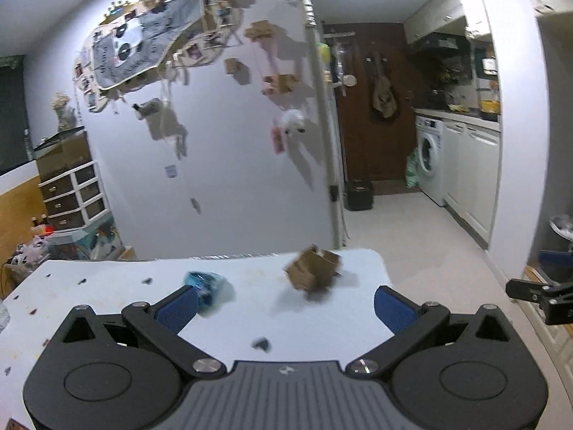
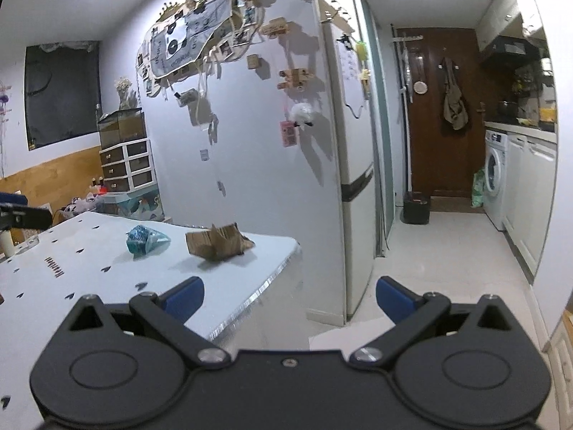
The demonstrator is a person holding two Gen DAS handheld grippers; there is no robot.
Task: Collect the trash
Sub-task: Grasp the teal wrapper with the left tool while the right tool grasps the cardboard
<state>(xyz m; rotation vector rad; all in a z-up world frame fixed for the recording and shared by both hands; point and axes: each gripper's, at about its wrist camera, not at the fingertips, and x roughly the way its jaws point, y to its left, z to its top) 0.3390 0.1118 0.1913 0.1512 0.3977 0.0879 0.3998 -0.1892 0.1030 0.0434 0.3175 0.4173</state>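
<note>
Table: white top (image 2: pixel 89 268) with small dark marks, standing beside a wall hung with photos.
Trash: torn cardboard (image 1: pixel 313 268) near the far edge; blue wrapper (image 1: pixel 207 286), perhaps plastic, just beside it.
Left gripper (image 1: pixel 284 302): jaws wide apart, holding nothing, over the table.
Right gripper (image 2: pixel 290 295): jaws wide apart, empty, at the table's corner.

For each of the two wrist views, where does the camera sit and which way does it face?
Left wrist: above the white table, facing the crumpled cardboard and blue wrapper; open left gripper shows, right gripper at the edge.
Right wrist: off the table's right corner, facing the fridge and hallway; open right gripper shows.
Shared: table, both trash pieces, decorated wall.
</note>
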